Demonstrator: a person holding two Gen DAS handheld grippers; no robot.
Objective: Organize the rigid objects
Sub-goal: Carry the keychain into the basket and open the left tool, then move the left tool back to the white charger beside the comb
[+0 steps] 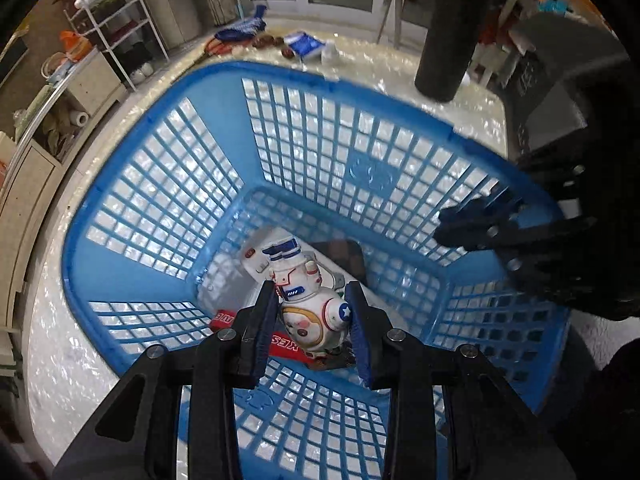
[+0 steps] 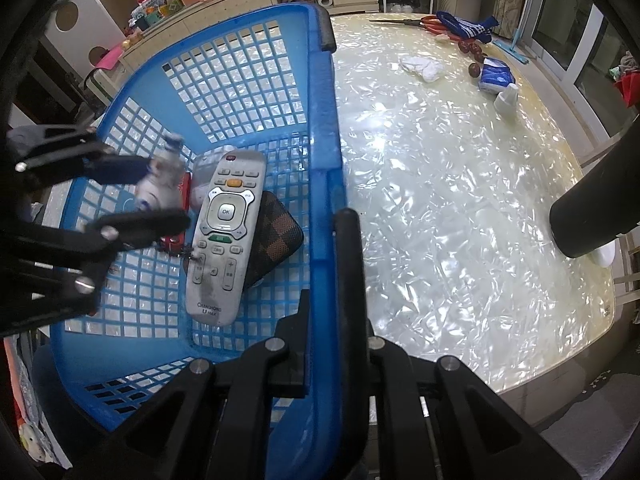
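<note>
A blue lattice basket (image 1: pixel 160 184) stands on the table. My left gripper (image 1: pixel 311 294) hangs inside it, shut on a white astronaut figurine (image 1: pixel 298 276) that points toes-down toward the basket floor. On that floor lie a grey remote control (image 2: pixel 224 232), a brown checkered pouch (image 2: pixel 276 232) and a red item (image 2: pixel 184 188). My right gripper (image 2: pixel 326 256) is shut on the basket's side rim (image 2: pixel 320 140), one finger inside and one outside. The right wrist view shows the left gripper (image 2: pixel 164 194) and the figurine (image 2: pixel 160 176) blurred.
The pearly table top (image 2: pixel 440 200) stretches right of the basket. A black cylinder (image 2: pixel 580 220) stands near its right edge. A white cloth (image 2: pixel 424 66), a blue tissue pack (image 2: pixel 496 74) and red-handled scissors (image 2: pixel 432 24) lie at the far end. Shelves line the wall.
</note>
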